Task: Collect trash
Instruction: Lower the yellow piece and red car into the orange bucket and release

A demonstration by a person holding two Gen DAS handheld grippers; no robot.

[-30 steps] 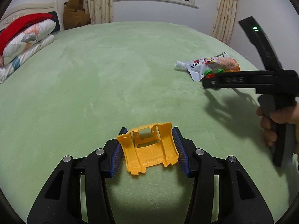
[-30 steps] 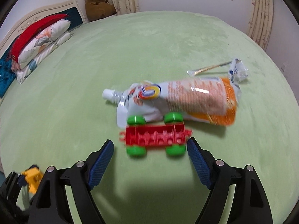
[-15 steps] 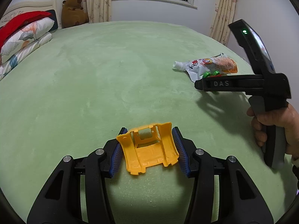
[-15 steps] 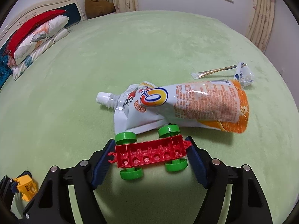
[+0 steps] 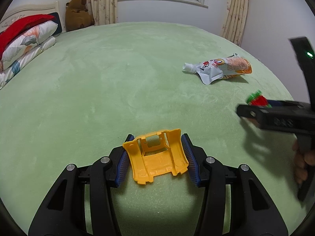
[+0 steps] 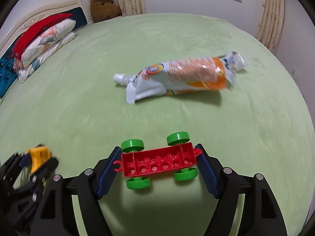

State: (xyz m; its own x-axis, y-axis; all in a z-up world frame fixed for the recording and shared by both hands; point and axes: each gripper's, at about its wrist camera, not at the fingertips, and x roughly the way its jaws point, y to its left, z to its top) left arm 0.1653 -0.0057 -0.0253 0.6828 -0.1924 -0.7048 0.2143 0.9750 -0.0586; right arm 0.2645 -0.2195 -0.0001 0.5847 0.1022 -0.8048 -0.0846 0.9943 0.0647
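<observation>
My left gripper (image 5: pixel 156 157) is shut on a yellow toy car shell (image 5: pixel 157 157), held above the green bedspread (image 5: pixel 98 98). My right gripper (image 6: pixel 158 163) is shut on a red toy chassis (image 6: pixel 158 162) with green wheels and holds it lifted off the bed. It also shows at the right of the left wrist view (image 5: pixel 258 101). An orange and white spouted drink pouch (image 6: pixel 177 78) lies on the bedspread beyond the chassis, also seen in the left wrist view (image 5: pixel 220 68). A small crumpled wrapper (image 6: pixel 235 60) lies behind the pouch.
Stacked pillows with a red blanket (image 5: pixel 21 39) lie at the far left by the headboard. A brown plush toy (image 5: pixel 78 12) sits at the back corner. Curtains and a window line the far wall. The left gripper appears low left in the right wrist view (image 6: pixel 37 159).
My right gripper has closed on the red chassis, lifted it and pulled back toward me, away from the pouch. The left gripper still holds the yellow shell in place.
</observation>
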